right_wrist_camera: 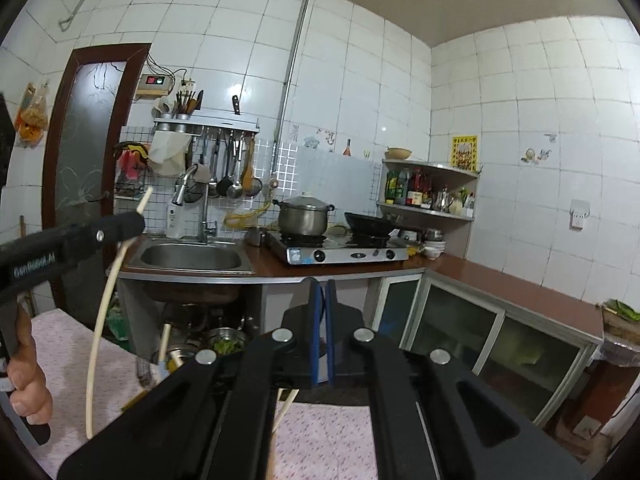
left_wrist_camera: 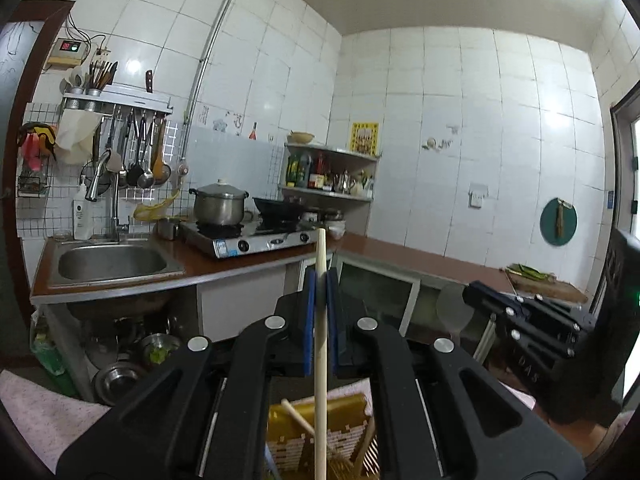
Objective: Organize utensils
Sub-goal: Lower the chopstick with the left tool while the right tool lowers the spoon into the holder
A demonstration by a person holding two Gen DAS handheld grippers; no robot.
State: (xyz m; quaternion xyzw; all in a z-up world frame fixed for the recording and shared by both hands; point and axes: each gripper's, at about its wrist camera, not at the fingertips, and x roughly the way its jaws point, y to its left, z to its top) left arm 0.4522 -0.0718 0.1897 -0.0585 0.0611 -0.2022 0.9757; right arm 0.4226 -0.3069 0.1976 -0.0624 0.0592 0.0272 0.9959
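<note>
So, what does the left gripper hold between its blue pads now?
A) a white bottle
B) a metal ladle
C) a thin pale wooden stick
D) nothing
C: in the left wrist view the left gripper is closed on a thin pale wooden stick that runs upright between the pads.

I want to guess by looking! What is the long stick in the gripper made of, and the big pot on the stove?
The stick, clamped in the left gripper, looks like bare pale wood or bamboo: matte, cream-coloured, no shine. The pot looks like stainless steel: silvery grey, with bright reflections on its lid and side.
</note>
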